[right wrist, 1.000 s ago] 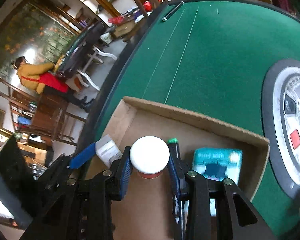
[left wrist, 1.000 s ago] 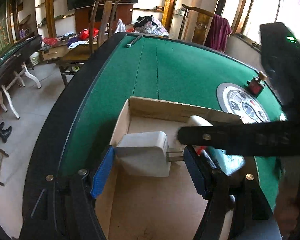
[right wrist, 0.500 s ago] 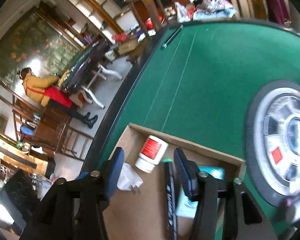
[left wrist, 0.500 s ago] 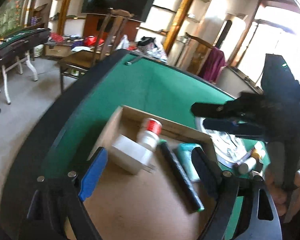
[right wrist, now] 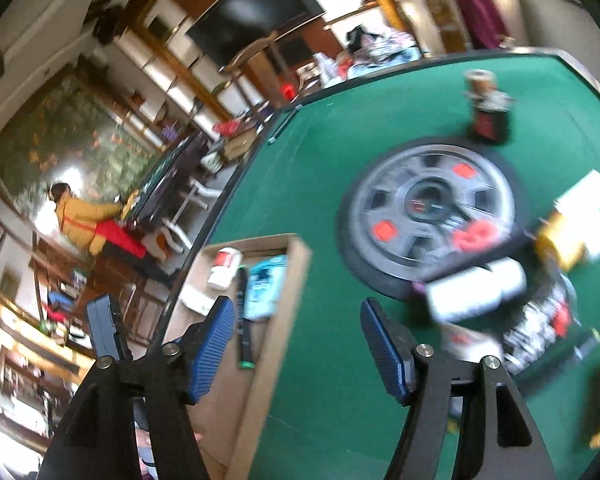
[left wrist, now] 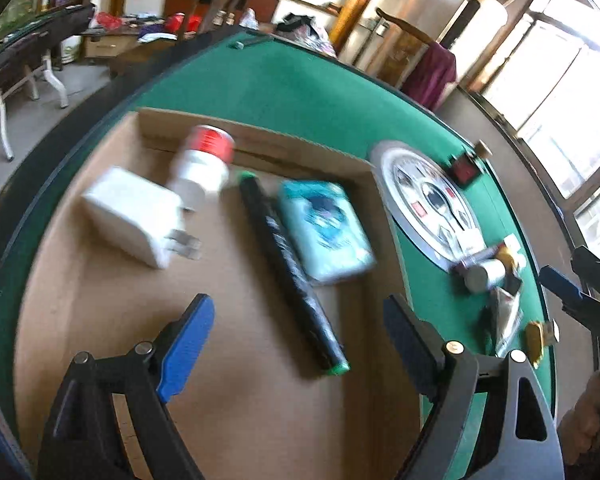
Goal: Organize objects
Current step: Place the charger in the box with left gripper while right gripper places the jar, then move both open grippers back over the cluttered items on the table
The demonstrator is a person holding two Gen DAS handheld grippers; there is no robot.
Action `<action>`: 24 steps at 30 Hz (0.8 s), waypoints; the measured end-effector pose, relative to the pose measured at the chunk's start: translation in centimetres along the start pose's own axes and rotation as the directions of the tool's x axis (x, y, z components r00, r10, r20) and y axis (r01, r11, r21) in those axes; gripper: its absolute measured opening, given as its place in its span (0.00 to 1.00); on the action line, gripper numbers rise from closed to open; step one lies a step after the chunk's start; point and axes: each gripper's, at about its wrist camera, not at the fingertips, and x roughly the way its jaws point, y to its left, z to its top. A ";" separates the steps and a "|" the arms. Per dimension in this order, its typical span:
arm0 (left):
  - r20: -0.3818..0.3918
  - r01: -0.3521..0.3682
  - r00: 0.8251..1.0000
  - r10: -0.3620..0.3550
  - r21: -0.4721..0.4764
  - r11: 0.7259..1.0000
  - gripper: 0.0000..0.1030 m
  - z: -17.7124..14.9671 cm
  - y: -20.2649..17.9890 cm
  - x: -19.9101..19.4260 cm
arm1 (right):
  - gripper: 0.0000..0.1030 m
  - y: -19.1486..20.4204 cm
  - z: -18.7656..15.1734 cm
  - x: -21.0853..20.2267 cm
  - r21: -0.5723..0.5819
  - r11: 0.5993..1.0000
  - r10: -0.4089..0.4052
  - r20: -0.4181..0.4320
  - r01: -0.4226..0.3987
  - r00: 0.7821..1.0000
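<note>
A shallow cardboard box [left wrist: 260,400] lies on the green table. In it are a white charger [left wrist: 134,216], a white bottle with a red label [left wrist: 204,160], a black marker [left wrist: 288,268] and a teal tissue pack [left wrist: 326,226]. My left gripper [left wrist: 296,344] is open and empty above the box floor. My right gripper [right wrist: 300,348] is open and empty over the green felt right of the box [right wrist: 268,344]. A pile of loose items [right wrist: 500,280] lies ahead to its right, including a white cylinder [right wrist: 472,288] and a yellow object [right wrist: 560,240].
A round grey dial panel [right wrist: 432,208] is set into the table centre. A small dark bottle [right wrist: 488,112] stands beyond it. The pile also shows in the left wrist view [left wrist: 496,280]. Chairs, shelves and a seated person [right wrist: 88,220] are beyond the table edge.
My left gripper let go of the charger and pulled back. My right gripper released the bottle, which now lies in the box, and swung right over the felt toward the pile.
</note>
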 end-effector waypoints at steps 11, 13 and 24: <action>0.137 -0.097 0.986 0.091 0.042 0.994 0.83 0.6 -1.8 -3.9 | 0.74 -5.6 -2.6 -5.6 0.059 0.997 -0.058 0.106 0.052 0.993; 0.100 -0.093 0.991 0.088 0.046 0.995 0.83 0.3 -2.2 -3.6 | 0.74 -6.3 -3.2 -5.7 0.055 0.997 -0.053 0.112 0.047 0.992; 0.049 -0.068 0.997 0.067 0.019 0.998 0.83 -1.6 -3.1 -3.2 | 0.75 -6.0 -4.5 -5.5 -0.049 0.937 -0.318 0.288 0.345 0.903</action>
